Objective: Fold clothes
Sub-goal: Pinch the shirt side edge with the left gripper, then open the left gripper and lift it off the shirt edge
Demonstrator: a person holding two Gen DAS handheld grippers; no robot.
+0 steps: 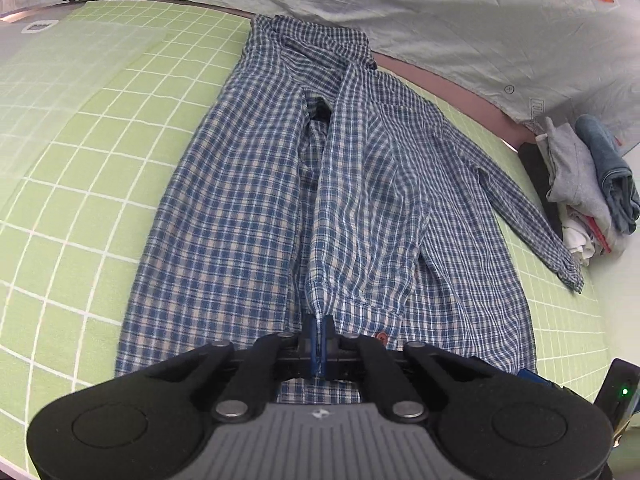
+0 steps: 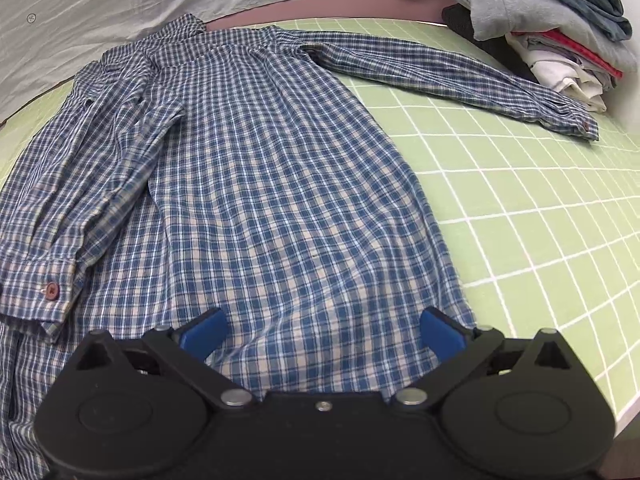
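Note:
A blue and white plaid shirt [image 1: 248, 184] lies spread on the green grid mat [image 1: 80, 168], collar at the far end. One sleeve is folded over the body and runs toward me. My left gripper [image 1: 319, 334] is shut on the edge of that sleeve's cuff, and the cloth rises in a taut ridge from the pads. In the right wrist view the same plaid shirt [image 2: 280, 184] fills the middle, with the folded sleeve and its brown-buttoned cuff [image 2: 40, 288] at left. My right gripper [image 2: 322, 334] stands wide open just above the shirt's hem, pads pressing on nothing.
The other sleeve [image 2: 460, 80] stretches out to the right across the green mat [image 2: 540, 220]. A stack of folded clothes [image 2: 552, 28] sits at the far right corner. A pale printed sheet [image 1: 400, 8] lies behind the mat. Bare mat shows left of the shirt and at the right.

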